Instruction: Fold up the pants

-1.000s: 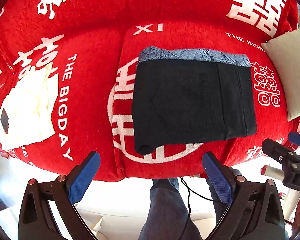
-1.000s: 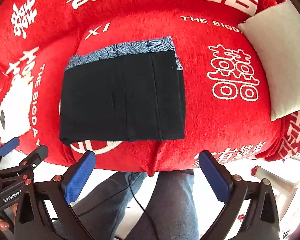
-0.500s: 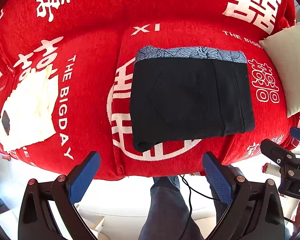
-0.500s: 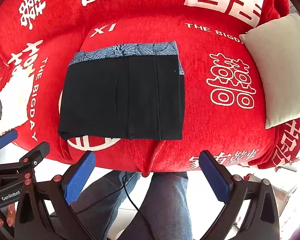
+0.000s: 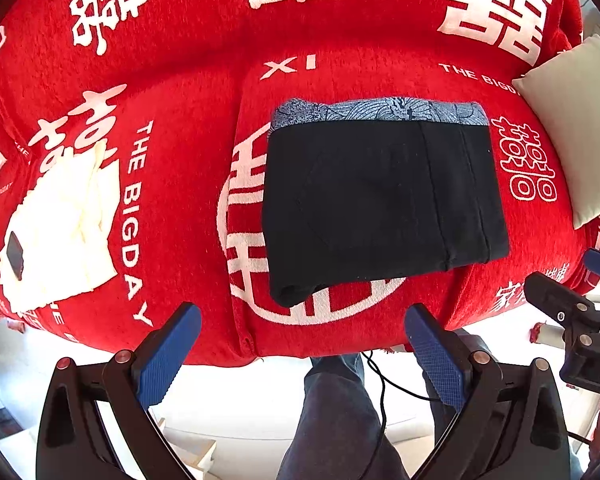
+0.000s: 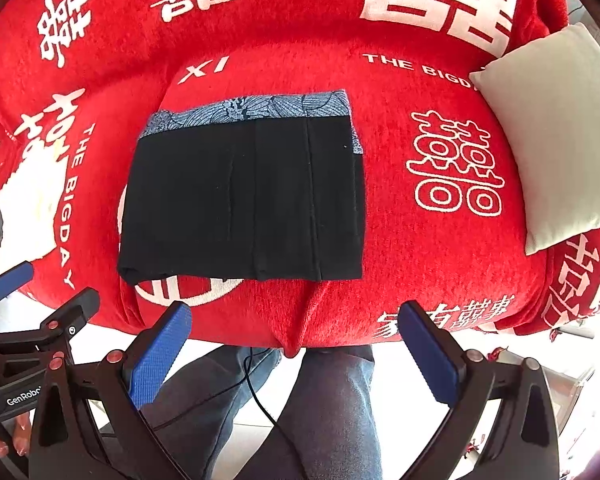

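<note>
The black pants (image 5: 380, 204) lie folded into a flat rectangle on the red sofa cover (image 5: 180, 80), with a blue patterned lining strip (image 5: 380, 110) showing along the far edge. They also show in the right wrist view (image 6: 240, 200). My left gripper (image 5: 300, 356) is open and empty, held off the sofa's front edge, apart from the pants. My right gripper (image 6: 296, 348) is open and empty, also off the front edge. Each gripper shows at the side of the other's view.
A folded cream garment (image 5: 60, 224) with a dark tag lies on the sofa at the left. A pale cushion (image 6: 552, 132) rests at the right. The person's jeans-clad legs (image 5: 336, 412) and a black cable (image 5: 380, 384) are below, over a white floor.
Both grippers have drawn back a little from the sofa, so the pants sit slightly farther and higher in both views. The pants have not moved.
</note>
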A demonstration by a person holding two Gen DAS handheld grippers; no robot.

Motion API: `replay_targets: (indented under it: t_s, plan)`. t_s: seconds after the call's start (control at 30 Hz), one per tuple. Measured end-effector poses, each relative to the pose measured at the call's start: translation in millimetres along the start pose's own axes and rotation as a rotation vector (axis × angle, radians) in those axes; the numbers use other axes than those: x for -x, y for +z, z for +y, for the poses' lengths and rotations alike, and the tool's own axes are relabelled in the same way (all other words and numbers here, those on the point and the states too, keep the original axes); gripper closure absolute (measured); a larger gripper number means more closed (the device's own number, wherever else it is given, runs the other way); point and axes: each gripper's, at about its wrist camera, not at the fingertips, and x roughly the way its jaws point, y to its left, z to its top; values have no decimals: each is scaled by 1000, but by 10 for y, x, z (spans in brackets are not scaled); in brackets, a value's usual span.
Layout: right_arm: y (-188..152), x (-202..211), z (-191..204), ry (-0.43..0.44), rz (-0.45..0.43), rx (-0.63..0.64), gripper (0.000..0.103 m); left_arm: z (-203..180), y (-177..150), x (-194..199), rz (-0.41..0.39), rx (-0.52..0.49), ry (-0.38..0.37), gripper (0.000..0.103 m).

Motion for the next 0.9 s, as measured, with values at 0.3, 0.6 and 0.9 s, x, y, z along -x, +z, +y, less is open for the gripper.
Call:
replay_targets:
  t_s: [0.3,0.6,0.9]
  plan:
    - [-29,61,66,-13,-25,3,0,36,5,22,-19,-14,1,1]
    - [-9,103,36,-20,-31,-31,0,39,-1,36,-31,-19,7,1]
    - [65,92,28,-23,-20,-26,0,10,73,45,-37,10,-10,1]
